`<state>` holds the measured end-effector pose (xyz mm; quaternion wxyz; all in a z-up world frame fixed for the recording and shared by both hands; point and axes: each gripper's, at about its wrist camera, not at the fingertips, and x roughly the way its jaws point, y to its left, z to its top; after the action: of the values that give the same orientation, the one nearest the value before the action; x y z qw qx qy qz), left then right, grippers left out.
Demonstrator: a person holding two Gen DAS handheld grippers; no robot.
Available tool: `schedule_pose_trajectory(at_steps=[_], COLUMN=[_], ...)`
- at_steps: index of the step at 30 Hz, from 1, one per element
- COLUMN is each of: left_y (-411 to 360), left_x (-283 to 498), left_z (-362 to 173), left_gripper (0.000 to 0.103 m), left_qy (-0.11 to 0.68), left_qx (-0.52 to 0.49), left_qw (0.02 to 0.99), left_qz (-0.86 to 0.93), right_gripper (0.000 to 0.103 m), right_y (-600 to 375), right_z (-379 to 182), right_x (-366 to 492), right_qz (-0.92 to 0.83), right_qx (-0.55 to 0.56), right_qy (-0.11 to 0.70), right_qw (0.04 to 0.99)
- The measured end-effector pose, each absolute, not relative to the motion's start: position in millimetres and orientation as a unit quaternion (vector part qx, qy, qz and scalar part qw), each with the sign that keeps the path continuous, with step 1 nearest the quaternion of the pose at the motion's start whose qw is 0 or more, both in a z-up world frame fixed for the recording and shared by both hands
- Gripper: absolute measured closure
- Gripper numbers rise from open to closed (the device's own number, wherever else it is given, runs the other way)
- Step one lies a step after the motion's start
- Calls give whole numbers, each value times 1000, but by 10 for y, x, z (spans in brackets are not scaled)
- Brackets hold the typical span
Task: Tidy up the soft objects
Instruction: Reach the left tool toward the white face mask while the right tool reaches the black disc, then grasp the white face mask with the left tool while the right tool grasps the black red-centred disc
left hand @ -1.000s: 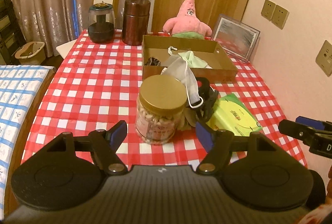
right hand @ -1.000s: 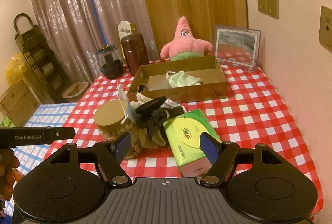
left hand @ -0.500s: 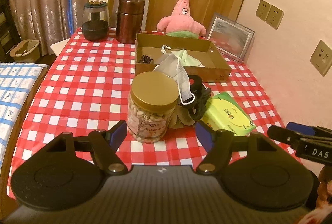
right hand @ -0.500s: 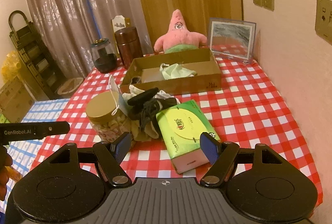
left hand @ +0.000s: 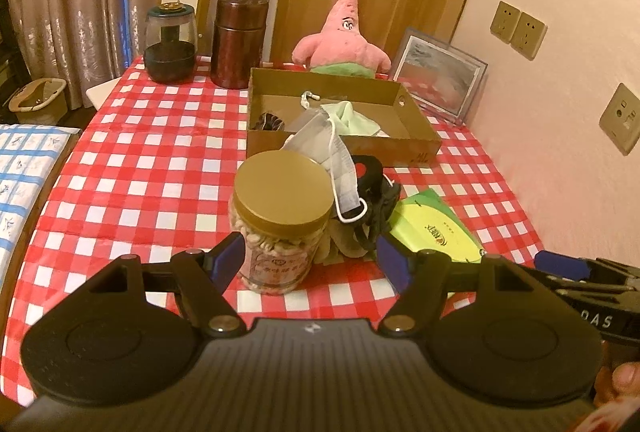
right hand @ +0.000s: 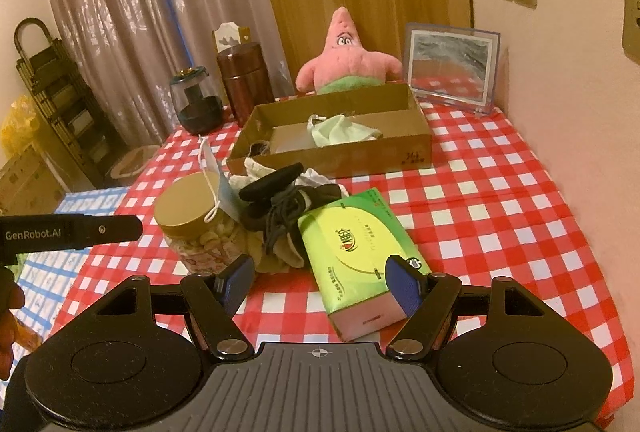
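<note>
Both tongs apart, empty; mask [left hand: 340,155] sits centre frame, dead ahead of left gripper [left hand: 310,260]; right gripper [right hand: 318,282] faces tissue pack [right hand: 352,252].

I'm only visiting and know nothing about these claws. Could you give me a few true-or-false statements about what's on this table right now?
1. The left claw is open and empty. True.
2. The pink plush star lies inside the cardboard box. False: it sits behind the box.
3. A face mask drapes beside the gold-lidded jar. True.
4. The right claw grips the green tissue pack. False: it is open, holding nothing.
</note>
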<state>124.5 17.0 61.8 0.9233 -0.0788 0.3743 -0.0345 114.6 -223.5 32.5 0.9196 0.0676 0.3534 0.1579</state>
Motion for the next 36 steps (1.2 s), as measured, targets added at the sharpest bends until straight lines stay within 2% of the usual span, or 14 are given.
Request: schedule_pose_trajectory(at_steps=[9, 15, 17, 24, 29, 33, 36], left_y=[50, -13, -37, -69, -79, -78, -70], left_x=[1465, 1690, 1778, 2115, 2356, 2505, 2589], left_z=[613, 610, 596, 478, 375, 305, 270], left_gripper=[35, 41, 46, 55, 66, 68, 74], left_qy=[365, 360, 358, 365, 371, 376, 379], left_qx=[-71, -66, -61, -59, -53, -47, -40], left_qw=[927, 928, 929, 926, 924, 923, 922], left_qz=[-48, -64, -66, -73, -71, -69, -66], right_gripper=[30, 30, 30, 30, 30, 30, 31], right_y=[-2238, -2247, -2243, -2209, -2188, -2164, -2143], right_z=[268, 222, 204, 122, 64, 15, -22], right_x=[1363, 1575, 1639, 1856, 1980, 2057, 2110], right_qz=[162, 162, 163, 166, 166, 166, 166], right_qx=[66, 67, 66, 64, 63, 62, 61], right_qy=[354, 352, 353, 358, 363, 367, 370], right_qw=[919, 919, 919, 916, 915, 913, 912])
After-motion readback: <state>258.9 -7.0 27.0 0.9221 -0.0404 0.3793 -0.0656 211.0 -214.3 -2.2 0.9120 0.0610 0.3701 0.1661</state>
